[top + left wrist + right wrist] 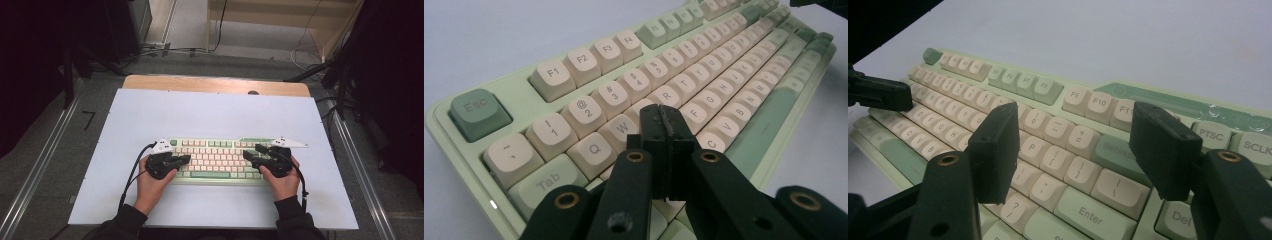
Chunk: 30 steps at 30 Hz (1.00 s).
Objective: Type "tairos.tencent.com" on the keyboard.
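Judging by its rigid green case, I take the keyboard (220, 160) for stiff and fairly heavy, best held by its two short ends; its keycaps look smooth and could pop off. It lies on the desk (210, 115) directly under both grippers. My left gripper (665, 125) has its fingers pressed together over the W/E keys (nothing between them); my right gripper (1075, 150) stands wide above Backspace. Legible: Esc, Tab, Enter, PTSC, SCLK.

White sheet (210, 112) covering a wooden table (215, 84), grey carpeted floor (50, 135) lying around it, metal rails (30, 185) running along both sides, cables (305, 50) trailing across the floor beyond, pale wooden furniture (280, 15) standing at the far end, dark equipment looming at both edges.
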{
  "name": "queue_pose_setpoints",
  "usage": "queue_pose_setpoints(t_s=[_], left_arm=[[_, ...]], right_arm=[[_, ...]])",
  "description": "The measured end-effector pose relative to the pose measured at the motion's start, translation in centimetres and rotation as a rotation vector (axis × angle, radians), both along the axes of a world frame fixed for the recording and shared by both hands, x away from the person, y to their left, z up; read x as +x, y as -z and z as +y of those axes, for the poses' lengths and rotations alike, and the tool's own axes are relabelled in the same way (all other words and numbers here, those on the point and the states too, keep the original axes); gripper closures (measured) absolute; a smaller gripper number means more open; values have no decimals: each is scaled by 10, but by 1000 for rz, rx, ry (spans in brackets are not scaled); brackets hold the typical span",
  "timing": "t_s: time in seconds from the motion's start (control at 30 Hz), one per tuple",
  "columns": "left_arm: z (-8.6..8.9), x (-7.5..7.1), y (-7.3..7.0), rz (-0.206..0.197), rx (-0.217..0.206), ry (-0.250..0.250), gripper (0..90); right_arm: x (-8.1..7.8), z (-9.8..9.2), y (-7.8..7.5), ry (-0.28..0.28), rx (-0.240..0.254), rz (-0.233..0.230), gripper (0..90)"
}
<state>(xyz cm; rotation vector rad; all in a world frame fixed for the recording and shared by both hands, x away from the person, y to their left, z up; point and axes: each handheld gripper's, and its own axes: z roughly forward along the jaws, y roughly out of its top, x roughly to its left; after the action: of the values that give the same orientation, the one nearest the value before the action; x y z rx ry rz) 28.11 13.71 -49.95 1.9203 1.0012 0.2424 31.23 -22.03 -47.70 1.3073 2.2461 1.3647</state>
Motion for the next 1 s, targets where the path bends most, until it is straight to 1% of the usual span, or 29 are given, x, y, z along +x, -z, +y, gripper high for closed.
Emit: queue_pose_setpoints(t_s=[0.07, 0.13, 0.17, 0.2, 0.3, 0.37, 0.43, 0.47, 0.5, 0.6, 0.63, 0.7, 0.77, 0.83, 1.0], left_arm=[[-3, 2, 1, 11, 22, 11, 900], [-5, 2, 0, 1, 29, 9, 900], [-4, 2, -2, -3, 9, 10, 898], [-2, 1, -5, -6, -22, 10, 869], [6, -6, -15, -41, -100, 4, 762], [11, -10, -19, -63, -134, -11, 657], [18, -13, -20, -66, -169, -31, 573], [20, -15, -20, -58, -187, -40, 545], [23, -16, -19, -53, -197, -48, 540], [28, -21, -18, -47, -211, -55, 524], [29, -22, -18, -48, -206, -57, 522], [31, -24, -18, -45, -212, -55, 506], [33, -25, -18, -48, -205, -54, 492], [33, -25, -18, -49, -207, -53, 491], [33, -24, -17, -44, -200, -65, 479]], right_arm=[[0, 0, 0, 0, -2, -3, 351], [0, 0, 1, 2, -7, 0, 351], [0, 0, 1, 2, -8, 0, 351], [-1, 0, 0, 2, -6, -2, 351], [-2, -1, -1, 2, 0, -8, 351], [-2, -2, -2, 7, 1, -8, 351], [-3, -3, -2, 9, 1, -6, 351], [-4, -3, -3, 8, 4, -9, 351], [-6, -2, -4, 9, 6, -11, 350], [-9, -3, -6, 7, 4, -23, 348], [-10, -4, -6, 7, 2, -24, 349], [-9, -5, -6, 15, 7, -20, 349], [-8, -5, -5, 15, 5, -18, 348], [-8, -5, -5, 13, 2, -18, 349], [-8, -5, -5, 11, -1, -20, 349]])
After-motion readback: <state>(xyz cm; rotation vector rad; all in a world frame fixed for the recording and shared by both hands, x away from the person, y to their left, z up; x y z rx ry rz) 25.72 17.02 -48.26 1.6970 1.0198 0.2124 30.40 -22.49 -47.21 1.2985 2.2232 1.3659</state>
